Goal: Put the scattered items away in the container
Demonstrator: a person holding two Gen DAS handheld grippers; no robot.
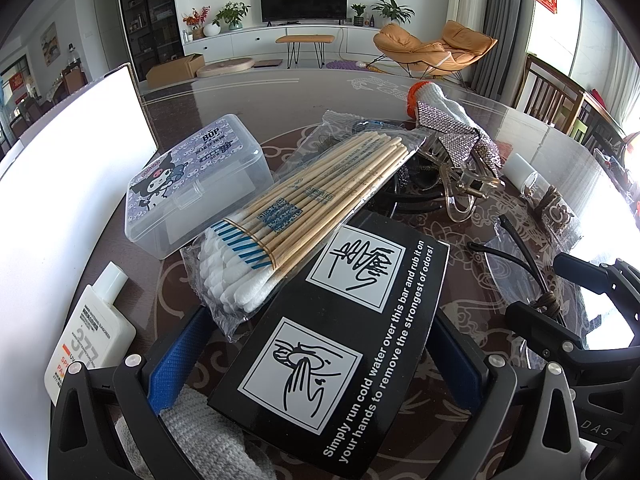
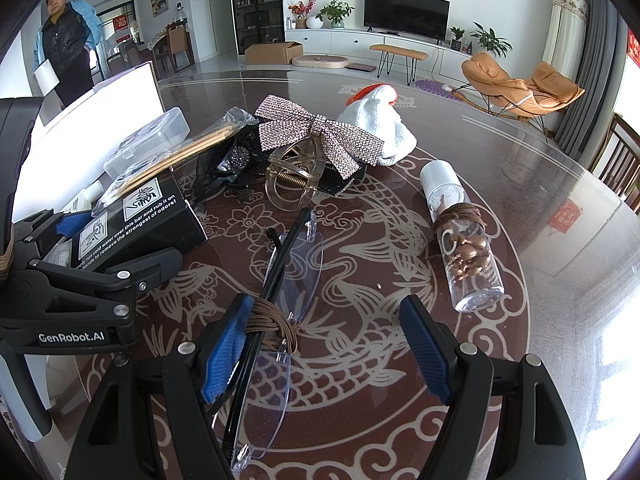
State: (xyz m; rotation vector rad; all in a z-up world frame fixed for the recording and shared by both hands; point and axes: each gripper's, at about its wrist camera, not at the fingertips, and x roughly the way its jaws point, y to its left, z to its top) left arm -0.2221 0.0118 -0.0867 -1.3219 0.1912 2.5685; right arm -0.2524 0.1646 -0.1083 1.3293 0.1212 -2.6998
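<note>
My left gripper (image 1: 316,356) has its blue pads against both sides of a black box (image 1: 340,344) printed with hand-washing pictures; it also shows in the right wrist view (image 2: 136,224). A bag of cotton swabs (image 1: 296,216) lies across the box's far end. My right gripper (image 2: 324,356) is open over folded glasses (image 2: 276,304) on the table, whose arm, wrapped with a brown hair tie (image 2: 276,326), touches my left finger (image 2: 228,356). The white container (image 1: 60,184) stands at the left.
A clear Kuromi box (image 1: 192,184), a sunscreen tube (image 1: 92,336), a rhinestone bow clip (image 2: 316,136), a clear claw clip (image 2: 292,184), a white glove (image 2: 380,124) and a capsule bottle (image 2: 464,240) lie on the glass table. A grey cloth (image 1: 200,436) lies under the left gripper.
</note>
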